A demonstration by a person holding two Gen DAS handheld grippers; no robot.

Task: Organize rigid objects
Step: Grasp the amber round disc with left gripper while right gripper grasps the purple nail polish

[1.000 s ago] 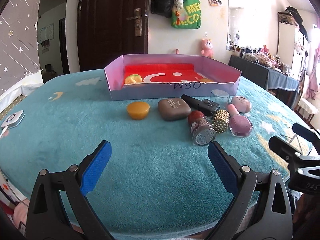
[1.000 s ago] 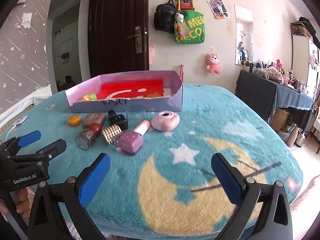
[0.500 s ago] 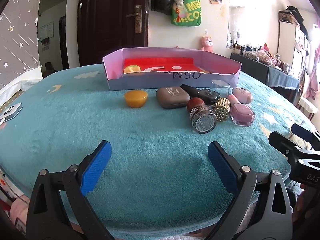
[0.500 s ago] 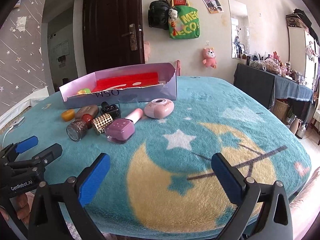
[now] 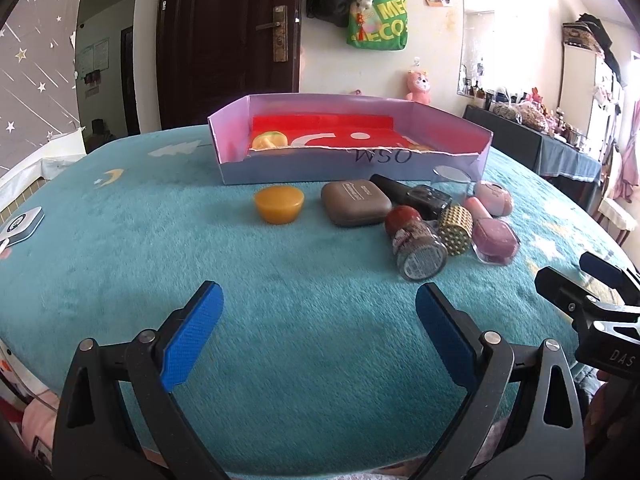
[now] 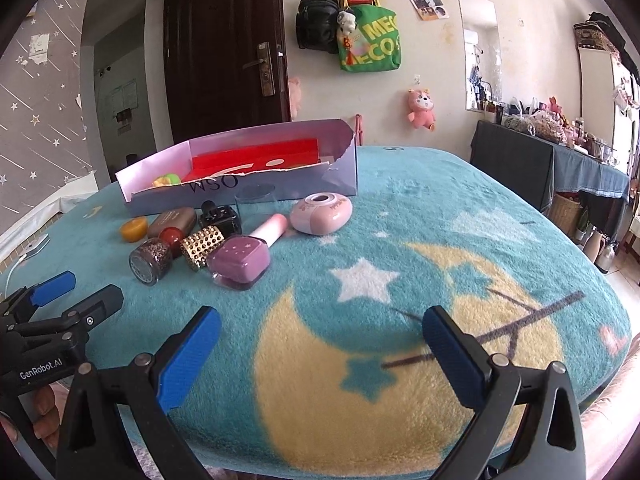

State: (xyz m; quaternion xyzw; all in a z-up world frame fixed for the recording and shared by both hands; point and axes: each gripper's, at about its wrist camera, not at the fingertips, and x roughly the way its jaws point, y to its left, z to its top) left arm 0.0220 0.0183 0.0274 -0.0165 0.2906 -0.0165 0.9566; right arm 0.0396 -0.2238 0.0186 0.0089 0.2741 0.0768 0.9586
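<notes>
Small items lie in a cluster on the teal blanket in front of a lilac box (image 5: 320,164) with a red lining: an orange cup (image 5: 279,204), a brown case (image 5: 355,203), a black bottle (image 5: 416,196), a glitter jar with a red cap (image 5: 418,248), a gold studded cap (image 5: 455,230), a purple nail-polish bottle (image 5: 495,236) and a pink round case (image 6: 321,213). My left gripper (image 5: 318,336) is open and empty, well short of the cluster. My right gripper (image 6: 320,354) is open and empty over the moon print.
The box (image 6: 240,184) holds a yellow-green toy (image 6: 166,180). A clear glass (image 5: 452,180) stands by the box front. A white device (image 5: 18,226) lies at the table's left edge. A dark side table (image 6: 552,172) stands to the right. The blanket's front edge is near both grippers.
Both grippers have moved a little toward the cluster; the objects look larger and lower in view. Both stay open and the items have not moved.
</notes>
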